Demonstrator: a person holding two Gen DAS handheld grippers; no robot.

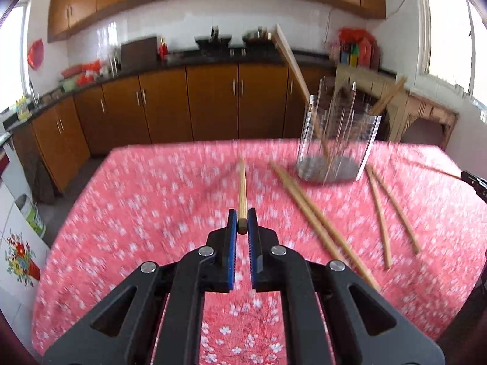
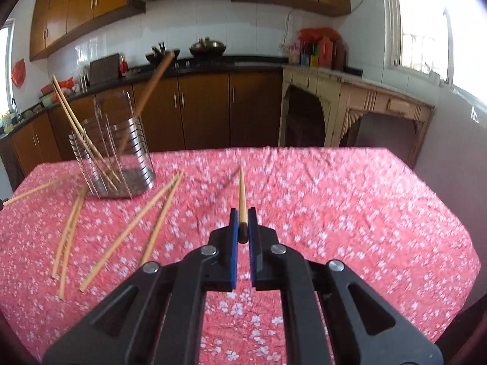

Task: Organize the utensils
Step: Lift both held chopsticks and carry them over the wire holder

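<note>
Both grippers, left [image 1: 242,223] and right [image 2: 242,223], each clamp 1 chopstick [image 1: 242,191] [image 2: 242,194] above the pink tablecloth [image 1: 152,200].

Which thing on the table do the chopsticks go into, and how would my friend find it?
Find the table with the pink flowered cloth. Near its far edge, toward the brown kitchen cupboards, stands the shiny wire holder, upright, with chopsticks leaning out of its top. It is the only metal, see-through, standing thing there; everything around it is loose wooden chopsticks lying flat on the cloth.
</note>
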